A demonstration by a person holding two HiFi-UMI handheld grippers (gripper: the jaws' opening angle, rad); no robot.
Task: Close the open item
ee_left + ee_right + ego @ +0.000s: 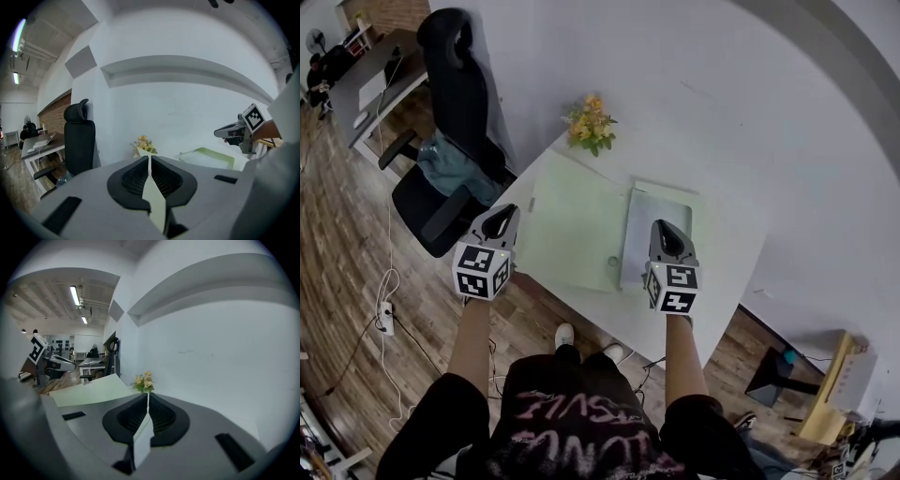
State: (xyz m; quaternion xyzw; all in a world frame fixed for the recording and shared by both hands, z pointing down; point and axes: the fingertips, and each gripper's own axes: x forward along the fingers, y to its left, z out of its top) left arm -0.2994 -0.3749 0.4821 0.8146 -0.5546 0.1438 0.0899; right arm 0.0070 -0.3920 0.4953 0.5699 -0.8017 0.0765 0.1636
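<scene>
Head view: a pale green folder is seen lying open on the white table. The left gripper and right gripper are seen closed, with nothing held. The folder is judged light, thin and flexible; its left flap's outer edge is best taken.

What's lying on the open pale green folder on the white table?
A pale grey sheet of paper lies on the right half of the pale green folder; the left half holds no paper. The right gripper blocks part of the sheet; anything beneath is hidden.
</scene>
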